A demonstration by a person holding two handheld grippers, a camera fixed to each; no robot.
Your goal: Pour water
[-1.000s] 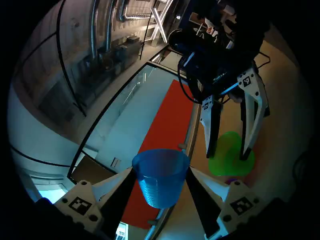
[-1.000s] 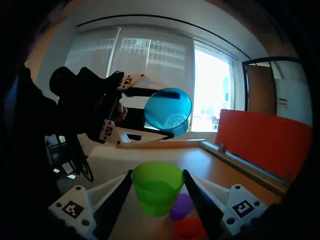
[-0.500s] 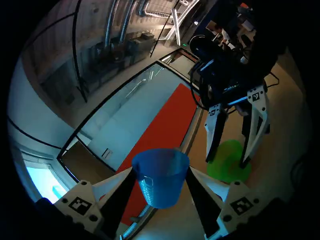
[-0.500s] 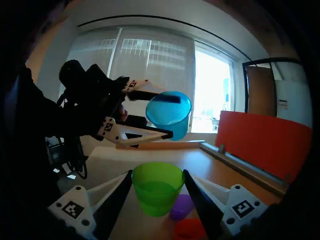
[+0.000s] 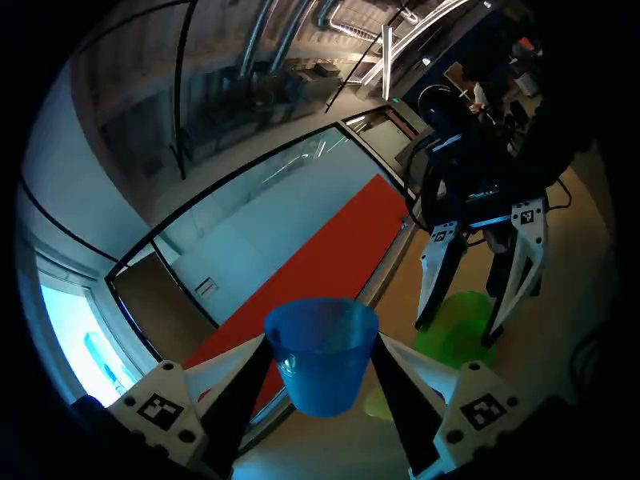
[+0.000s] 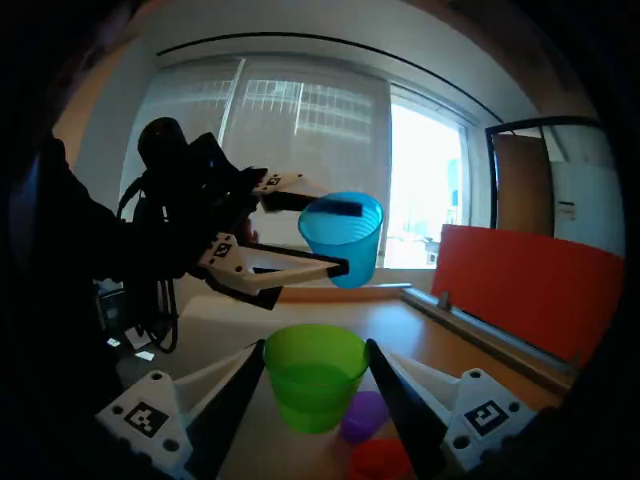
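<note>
In the left gripper view, my left gripper (image 5: pixel 322 364) is shut on a translucent blue cup (image 5: pixel 322 356). Past it the right gripper (image 5: pixel 460 330) grips a green cup (image 5: pixel 458 330) on the wooden table (image 5: pixel 528 360). In the right gripper view, my right gripper (image 6: pixel 315 380) is shut on the green cup (image 6: pixel 315 384), which holds liquid and stands on the table (image 6: pixel 416 328). The blue cup (image 6: pixel 342 238) hangs above and beyond it, tilted only a little, held by the left gripper (image 6: pixel 346 240).
A purple object (image 6: pixel 362 414) and a red one (image 6: pixel 378 459) lie on the table just behind the green cup. A yellow object (image 5: pixel 379 402) shows beside the blue cup. A red partition (image 6: pixel 536 280) runs along the table's right edge. Windows fill the back wall.
The left gripper has rotated the blue cup from tipped toward the green cup back to near upright and lifted slightly. The right gripper and green cup have stayed still.
</note>
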